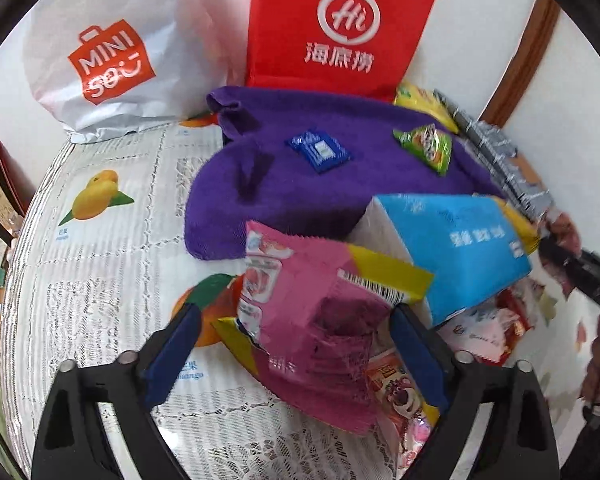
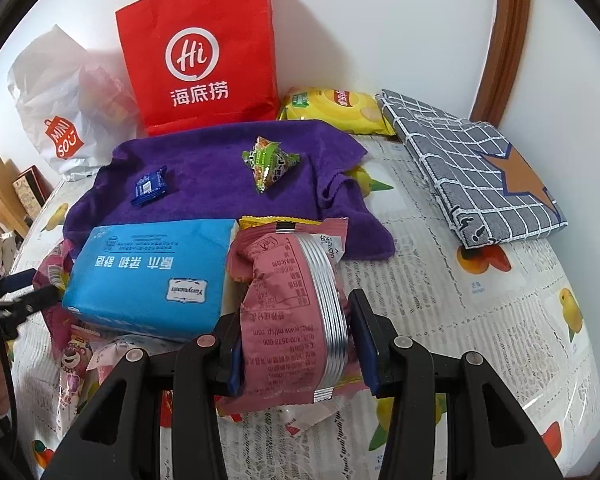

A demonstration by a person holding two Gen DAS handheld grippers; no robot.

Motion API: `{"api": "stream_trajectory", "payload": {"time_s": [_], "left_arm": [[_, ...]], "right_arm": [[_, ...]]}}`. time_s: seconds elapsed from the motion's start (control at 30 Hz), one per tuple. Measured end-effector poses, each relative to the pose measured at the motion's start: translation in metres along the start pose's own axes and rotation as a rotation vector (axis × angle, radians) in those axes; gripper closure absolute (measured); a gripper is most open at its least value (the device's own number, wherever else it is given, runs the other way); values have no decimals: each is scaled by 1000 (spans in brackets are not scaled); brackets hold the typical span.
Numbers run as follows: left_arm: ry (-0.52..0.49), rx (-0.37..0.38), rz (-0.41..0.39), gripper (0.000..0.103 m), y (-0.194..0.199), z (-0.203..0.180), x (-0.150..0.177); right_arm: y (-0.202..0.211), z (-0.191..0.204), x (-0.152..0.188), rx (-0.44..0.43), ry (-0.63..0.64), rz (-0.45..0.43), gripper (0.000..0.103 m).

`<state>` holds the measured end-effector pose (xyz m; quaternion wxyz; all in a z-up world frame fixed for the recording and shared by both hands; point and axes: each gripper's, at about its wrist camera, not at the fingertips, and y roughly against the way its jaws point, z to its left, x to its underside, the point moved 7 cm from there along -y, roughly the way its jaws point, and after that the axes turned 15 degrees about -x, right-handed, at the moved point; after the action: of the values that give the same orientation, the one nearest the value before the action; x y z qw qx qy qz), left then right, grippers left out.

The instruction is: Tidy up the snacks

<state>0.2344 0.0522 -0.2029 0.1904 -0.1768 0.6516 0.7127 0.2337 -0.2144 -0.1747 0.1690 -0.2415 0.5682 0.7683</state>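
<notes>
- You were early in the sorting: only two small snacks lay on the purple towel (image 2: 228,176), a blue packet (image 2: 150,186) toward its left and a green packet (image 2: 270,162) near its middle.
- Your right hand-held gripper (image 2: 296,340) was clamped on a dusty-pink snack bag (image 2: 288,312), held over the near edge of the surface (image 2: 480,320), just in front of the towel.
- Your left hand-held gripper (image 1: 296,344) stood spread around a bright pink snack bag (image 1: 300,300); whether its fingers pressed the bag, you could not tell from the pictures.
- Left to sort, by my judgement: both pink bags, the loose wrappers in the near-left pile, and one yellow chip bag (image 2: 336,110) at the far side.
- Also counted: one blue tissue pack (image 2: 152,272), one red paper bag (image 2: 200,52), one white shopping bag (image 2: 60,112), one checked cloth (image 2: 472,168) on the right.
</notes>
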Motion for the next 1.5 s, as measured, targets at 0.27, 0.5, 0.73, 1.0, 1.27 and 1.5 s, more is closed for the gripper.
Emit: {"api": "stream_trajectory", "payload": {"time_s": [0.27,0.5,0.73,1.0,1.27,1.5], "left_arm": [[0,-2,-12,39,2,4,1],[70,44,-33,39,23,17,1],[96,63,-42,39,55,11,9],[99,95,-84,39,102,-8,16],[74,75,-144,39,131,-21,7],[58,63,-187,38,145,-26,-19]], "right_arm": [[10,-2,2,2,8,-24,59],[35,-5,4,-5,-3,-74,59],[57,-1,13,-31,15,-114,59],[68,6,23,-74,27,-109,60],[80,29,0,-105,86,-155,60],[92,54,-48,-136,148,-215,60]]}}
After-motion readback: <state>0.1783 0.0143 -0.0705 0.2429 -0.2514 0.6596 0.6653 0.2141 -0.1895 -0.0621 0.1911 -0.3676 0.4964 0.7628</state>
